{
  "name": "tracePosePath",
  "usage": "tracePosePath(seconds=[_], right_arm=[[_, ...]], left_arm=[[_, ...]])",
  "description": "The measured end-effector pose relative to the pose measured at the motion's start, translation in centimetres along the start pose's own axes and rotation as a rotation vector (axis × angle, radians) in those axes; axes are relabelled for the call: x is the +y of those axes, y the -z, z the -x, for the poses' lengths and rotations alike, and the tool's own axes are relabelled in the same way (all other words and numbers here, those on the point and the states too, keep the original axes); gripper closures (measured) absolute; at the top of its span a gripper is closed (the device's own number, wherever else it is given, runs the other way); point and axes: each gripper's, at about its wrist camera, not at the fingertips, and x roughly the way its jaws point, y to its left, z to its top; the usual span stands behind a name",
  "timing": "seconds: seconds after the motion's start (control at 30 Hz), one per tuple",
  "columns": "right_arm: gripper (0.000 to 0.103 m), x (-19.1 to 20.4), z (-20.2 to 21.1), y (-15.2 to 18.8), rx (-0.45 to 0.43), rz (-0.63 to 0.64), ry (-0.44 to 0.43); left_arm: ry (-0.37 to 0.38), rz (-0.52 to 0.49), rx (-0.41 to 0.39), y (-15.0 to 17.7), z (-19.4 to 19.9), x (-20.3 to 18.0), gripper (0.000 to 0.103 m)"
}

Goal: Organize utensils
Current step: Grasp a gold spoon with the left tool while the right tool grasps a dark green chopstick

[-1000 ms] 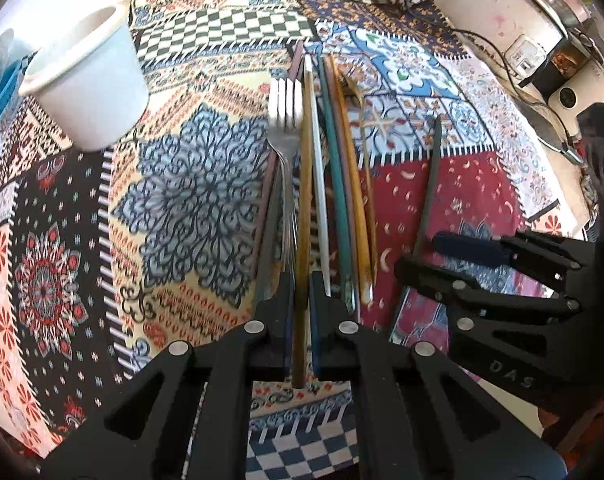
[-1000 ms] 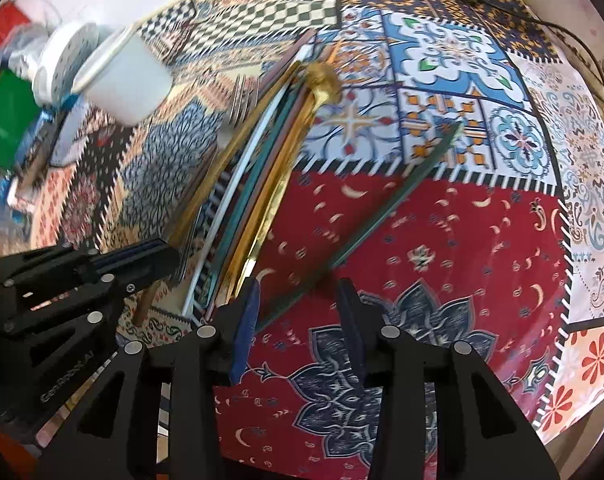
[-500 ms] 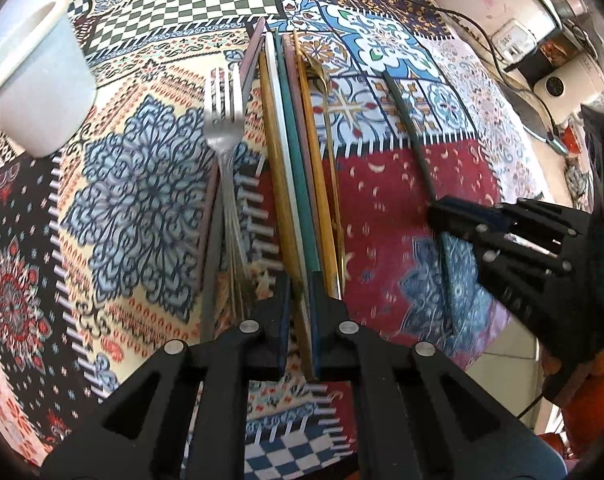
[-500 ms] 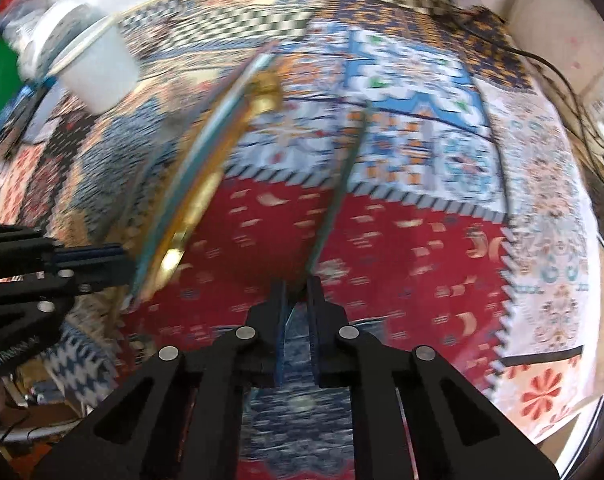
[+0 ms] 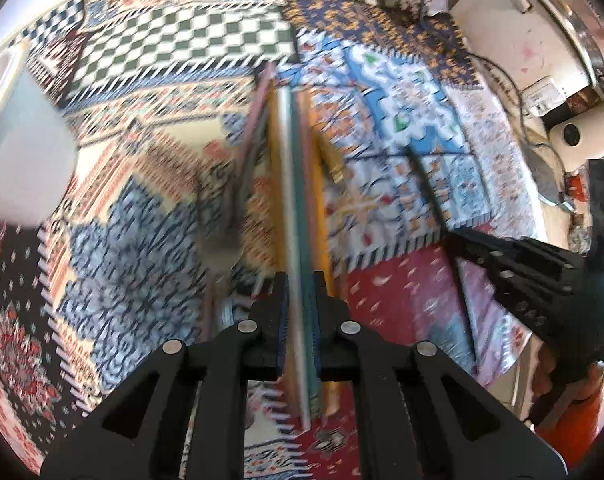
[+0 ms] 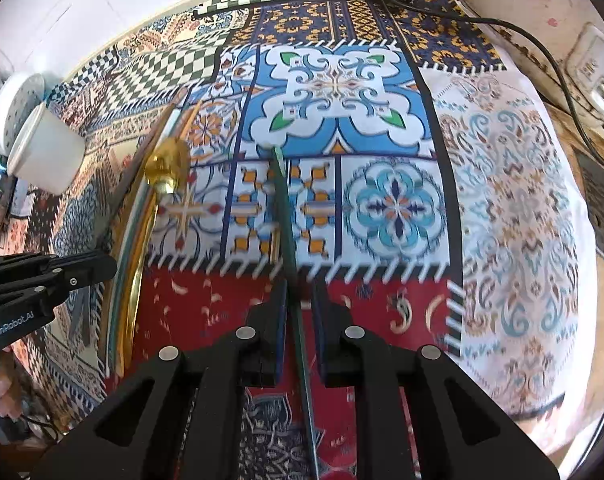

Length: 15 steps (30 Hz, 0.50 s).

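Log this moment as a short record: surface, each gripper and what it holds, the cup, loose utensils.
surface: patchwork-print tablecloth
left gripper: shut on a bundle of chopsticks, image blurred
right gripper: jaws opening slightly, single dark green chopstick between them
white cup: on the cloth, at the left, beyond the bundle
gold spoon: lying with the bundle, bowl end far from the grippers
fork: beside the bundle, heavily blurred

White lettering reading "GenRobot.AI" runs along the black side of the left tongs [image 6: 98, 268], seen at the left edge of the right wrist view. No other text is legible.
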Motion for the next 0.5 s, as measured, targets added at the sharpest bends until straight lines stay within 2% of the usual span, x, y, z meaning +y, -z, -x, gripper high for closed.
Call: tracePosePath(seconds=[0.23, 0.4, 0.5], right_arm=[[0.092, 0.1, -0.8, -2.4, 0.004, 0.05, -0.031], [0.091, 0.2, -1.3, -3.1, 0.009, 0.072, -0.076], [0.093, 0.4, -1.4, -3.2, 0.005, 0.099, -0.074]], left_arm=[[-0.017, -0.036, 0.014, -3.3, -2.3, -2.8, 0.096], [-0.036, -0.065, 0.015, -5.3, -3.8, -4.1, 0.092], [-0.057, -0.094, 0.023, -6.1, -4.8, -5.0, 0.091]])
